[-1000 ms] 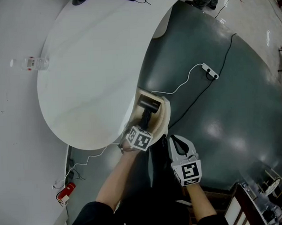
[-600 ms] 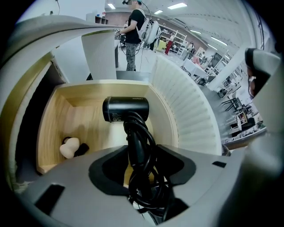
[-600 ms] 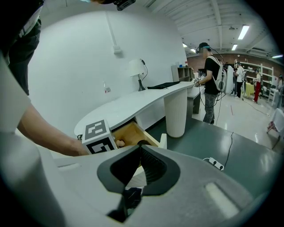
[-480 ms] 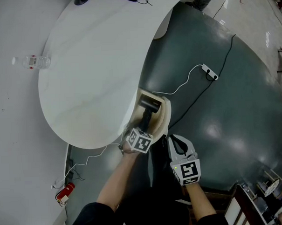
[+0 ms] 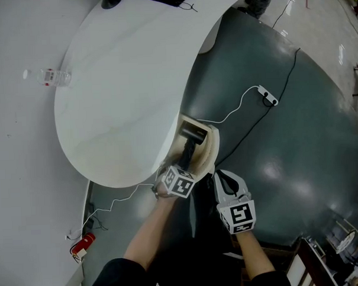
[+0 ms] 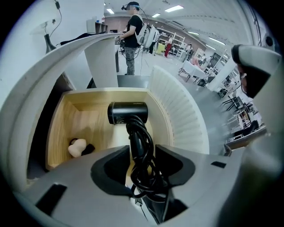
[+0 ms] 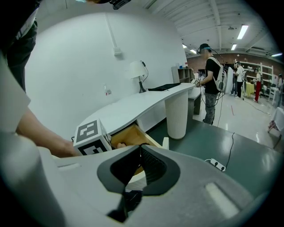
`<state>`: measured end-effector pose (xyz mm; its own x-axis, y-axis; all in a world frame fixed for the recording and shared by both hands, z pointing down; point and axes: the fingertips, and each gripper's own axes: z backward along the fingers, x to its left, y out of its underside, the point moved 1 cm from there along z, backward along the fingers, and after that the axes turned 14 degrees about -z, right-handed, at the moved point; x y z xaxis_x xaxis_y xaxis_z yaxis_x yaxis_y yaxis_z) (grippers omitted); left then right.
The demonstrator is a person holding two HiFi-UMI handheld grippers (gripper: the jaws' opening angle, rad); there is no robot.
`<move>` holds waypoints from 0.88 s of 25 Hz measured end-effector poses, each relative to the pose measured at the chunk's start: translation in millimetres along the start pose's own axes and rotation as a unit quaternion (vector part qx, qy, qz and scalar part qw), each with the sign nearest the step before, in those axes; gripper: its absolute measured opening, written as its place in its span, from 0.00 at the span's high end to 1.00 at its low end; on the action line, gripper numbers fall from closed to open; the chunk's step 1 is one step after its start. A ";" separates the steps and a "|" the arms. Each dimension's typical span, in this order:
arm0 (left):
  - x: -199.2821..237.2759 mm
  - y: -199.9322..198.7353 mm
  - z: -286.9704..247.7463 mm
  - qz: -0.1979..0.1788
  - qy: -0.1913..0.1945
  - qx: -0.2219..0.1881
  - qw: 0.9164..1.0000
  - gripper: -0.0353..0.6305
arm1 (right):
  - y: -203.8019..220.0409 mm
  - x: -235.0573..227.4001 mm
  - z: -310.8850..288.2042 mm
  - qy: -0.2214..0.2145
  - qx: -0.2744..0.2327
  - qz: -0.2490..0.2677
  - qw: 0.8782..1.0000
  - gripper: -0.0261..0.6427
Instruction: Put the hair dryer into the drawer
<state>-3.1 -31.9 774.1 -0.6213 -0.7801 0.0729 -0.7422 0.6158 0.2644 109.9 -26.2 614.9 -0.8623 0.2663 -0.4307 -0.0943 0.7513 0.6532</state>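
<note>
Hair dryer (image 6: 128,114) hung barrel-down inside the open drawer (image 6: 60,117), black, its cord wound round the handle. Couldn't tell whether the barrel touched the drawer bottom.

Desk (image 5: 123,82): white, curved top, and the drawer stuck out from under its rounded edge over the dark green floor (image 5: 298,164). Open floor to the right of the drawer. A power strip (image 5: 268,96) lay well apart, with its white cable running back toward the drawer.

Drawer: light wood inside, white ribbed front. The barrel sat near the middle toward the far wall, with wood showing on either side. A small beige item (image 6: 77,147) was in the near left corner with a dark bit just beside it, apart from the dryer.

Left gripper (image 6: 142,150) pointed steeply down over the drawer. Its jaws had just been closing and were clamped on the cord-wrapped handle. Right gripper (image 7: 138,148) was beside the drawer front, with its fingers together and nothing in them.

Writing: a small label was on the barrel end, unreadable. A clear bottle (image 5: 49,76) left of the desk had a red label, also too small to read.
</note>
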 end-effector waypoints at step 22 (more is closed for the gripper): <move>-8.9 -10.2 49.9 0.002 -0.018 -0.058 0.998 0.93 | -18.9 11.7 10.5 -0.010 -0.012 0.021 1.000 0.95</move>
<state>-2.5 -25.7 722.7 -0.6343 -0.7721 0.0402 -0.7070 0.6003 0.3738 106.8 -31.0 590.9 -0.8561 0.3093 -0.4140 -0.0702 0.7240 0.6862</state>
